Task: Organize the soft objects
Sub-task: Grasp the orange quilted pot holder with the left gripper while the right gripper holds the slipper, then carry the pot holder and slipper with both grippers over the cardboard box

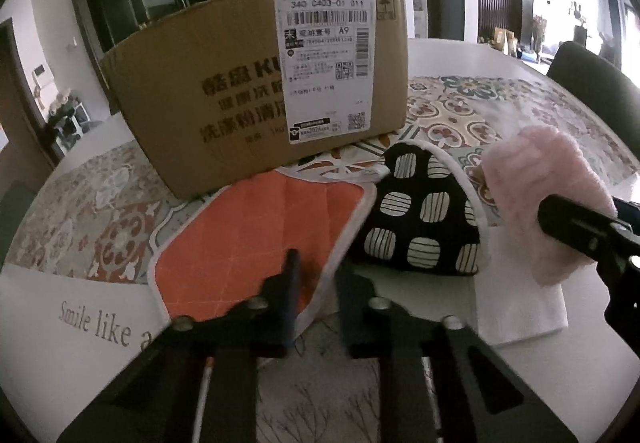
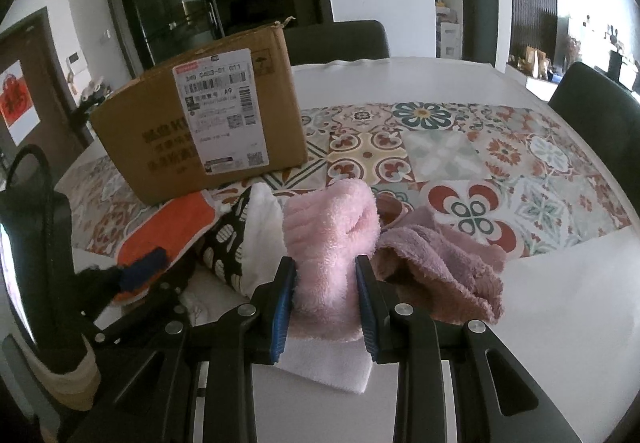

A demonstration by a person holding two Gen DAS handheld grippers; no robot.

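Note:
My left gripper is shut on the near edge of an orange quilted pot holder, which is lifted off the table; it also shows in the right wrist view. My right gripper is shut on a fluffy light pink cloth, also seen in the left wrist view. A black and white patterned mitt lies between them. A mauve fluffy towel lies right of the pink cloth. A cardboard box stands behind.
A white cloth lies under the pink one. A patterned runner covers the white table's middle. Dark chairs stand at the far side and right. A printed card lies at the near left.

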